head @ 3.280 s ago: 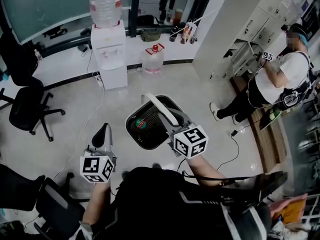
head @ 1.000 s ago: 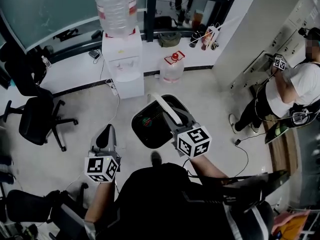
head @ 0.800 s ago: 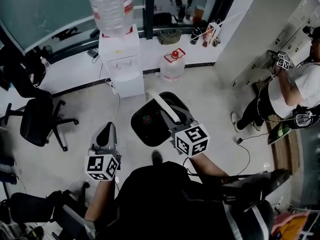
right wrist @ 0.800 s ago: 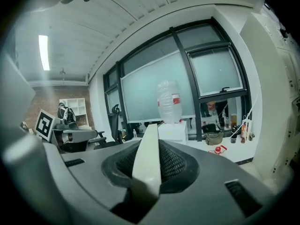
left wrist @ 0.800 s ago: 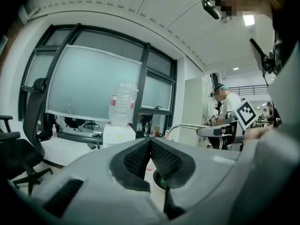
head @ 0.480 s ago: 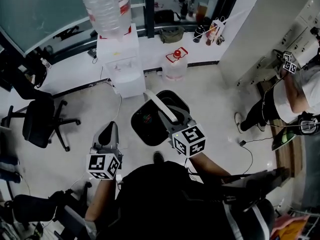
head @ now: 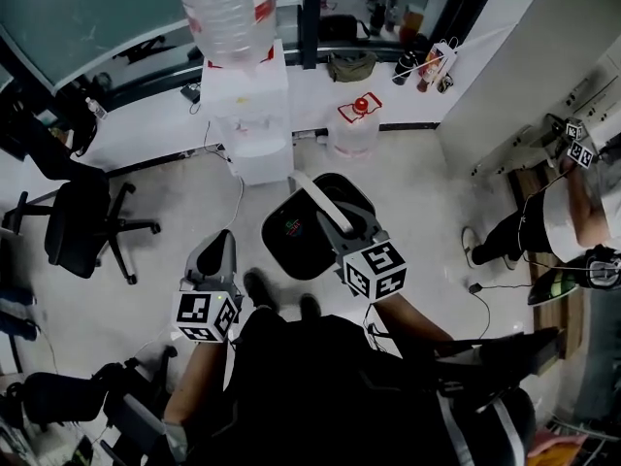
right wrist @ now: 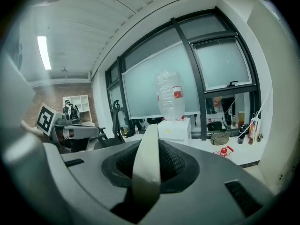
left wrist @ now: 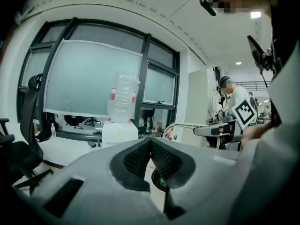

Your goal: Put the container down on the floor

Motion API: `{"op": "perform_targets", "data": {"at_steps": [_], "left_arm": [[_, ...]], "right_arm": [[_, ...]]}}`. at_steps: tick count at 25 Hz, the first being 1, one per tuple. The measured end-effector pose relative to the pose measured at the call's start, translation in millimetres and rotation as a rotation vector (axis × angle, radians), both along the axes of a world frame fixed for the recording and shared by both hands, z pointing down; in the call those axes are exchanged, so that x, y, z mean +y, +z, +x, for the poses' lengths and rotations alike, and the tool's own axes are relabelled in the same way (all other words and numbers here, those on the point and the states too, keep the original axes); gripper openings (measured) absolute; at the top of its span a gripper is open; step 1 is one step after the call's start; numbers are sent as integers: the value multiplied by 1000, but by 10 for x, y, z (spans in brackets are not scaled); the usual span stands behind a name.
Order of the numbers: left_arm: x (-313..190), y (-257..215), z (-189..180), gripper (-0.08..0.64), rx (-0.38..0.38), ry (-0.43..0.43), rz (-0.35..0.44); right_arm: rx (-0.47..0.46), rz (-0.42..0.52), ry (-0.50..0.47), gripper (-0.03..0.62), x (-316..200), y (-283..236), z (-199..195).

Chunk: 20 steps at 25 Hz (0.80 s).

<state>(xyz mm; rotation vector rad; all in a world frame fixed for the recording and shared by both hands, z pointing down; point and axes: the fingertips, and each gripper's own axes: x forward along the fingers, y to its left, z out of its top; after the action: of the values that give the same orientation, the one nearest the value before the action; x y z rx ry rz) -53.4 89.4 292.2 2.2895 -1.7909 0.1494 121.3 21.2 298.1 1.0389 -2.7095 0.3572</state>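
Holding the container (head: 291, 246) by its handle (head: 315, 194), you are clamping the right gripper (head: 337, 226) on that pale handle, and the right gripper view is showing it running up between the two pads with both pressing on it. The container is sitting in front of your feet, black and open-topped, with something red and green lying inside. From above you cannot tell whether its base is touching the floor (head: 417, 192). You are carrying the left gripper (head: 215, 252) to the container's left, apart from it, with its jaws closed together and nothing between them; the left gripper view is showing the pad tips meeting. Beyond the container a dispenser (head: 254, 129) with an upturned bottle (head: 233, 8) is standing against the low ledge, with a jug (head: 356, 129) just to its right. A chair (head: 82, 226) is standing well off to your left, and another person (head: 568, 221) is standing at the far right.
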Motion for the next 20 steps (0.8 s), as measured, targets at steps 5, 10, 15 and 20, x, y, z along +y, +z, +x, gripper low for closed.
{"op": "perform_targets", "data": {"at_steps": [5,10,15,20], "left_arm": [[-248,99,-241,11,7,29,-5],[-575,211,-494,11,-4,75,-15],[-897,356,-732,11,0,107,-36],[-1175,531,-961,11,-14,83,-62]], "right_arm": [[-2,-13,22,86,-208,81,-240],[16,3,40,86,-458,139,-512],[24,-18,84,86,-716,256,-758],[43,-36,110,86,-950,427,-950]]}}
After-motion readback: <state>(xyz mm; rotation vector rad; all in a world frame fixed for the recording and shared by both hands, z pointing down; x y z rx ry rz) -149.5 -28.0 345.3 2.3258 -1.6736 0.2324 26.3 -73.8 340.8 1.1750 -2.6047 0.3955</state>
